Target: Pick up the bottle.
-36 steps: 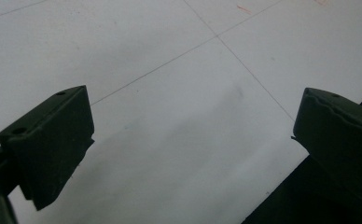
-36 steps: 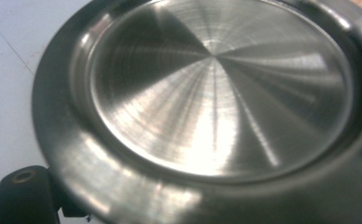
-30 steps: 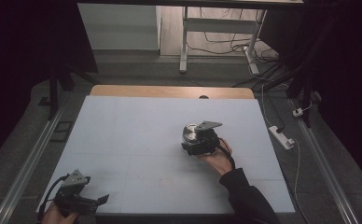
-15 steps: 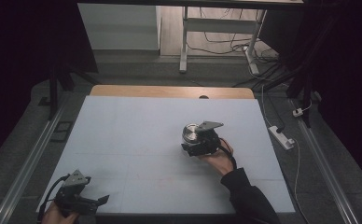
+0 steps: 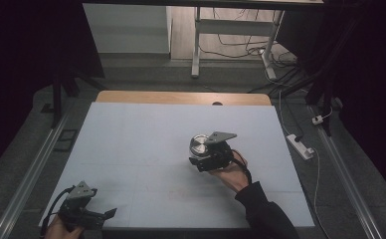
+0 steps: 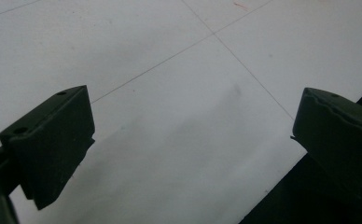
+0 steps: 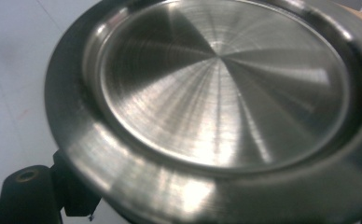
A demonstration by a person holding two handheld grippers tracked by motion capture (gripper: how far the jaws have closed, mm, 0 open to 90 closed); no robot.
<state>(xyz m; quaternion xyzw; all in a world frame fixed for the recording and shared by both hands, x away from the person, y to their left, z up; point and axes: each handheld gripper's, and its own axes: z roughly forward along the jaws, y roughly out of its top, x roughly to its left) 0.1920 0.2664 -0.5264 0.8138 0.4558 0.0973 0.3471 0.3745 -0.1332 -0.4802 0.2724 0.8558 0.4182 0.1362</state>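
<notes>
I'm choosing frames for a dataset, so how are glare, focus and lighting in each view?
Right gripper view: streaky glare on the steel dish, near rim soft. Left gripper view: jaws slightly blurred, soft shadow on the table. High view: dark surroundings, table evenly lit.

Count: 1 steel dish, 2 grippers – left gripper, right gripper. 1 tabletop. 1 power strip on the floor.
</notes>
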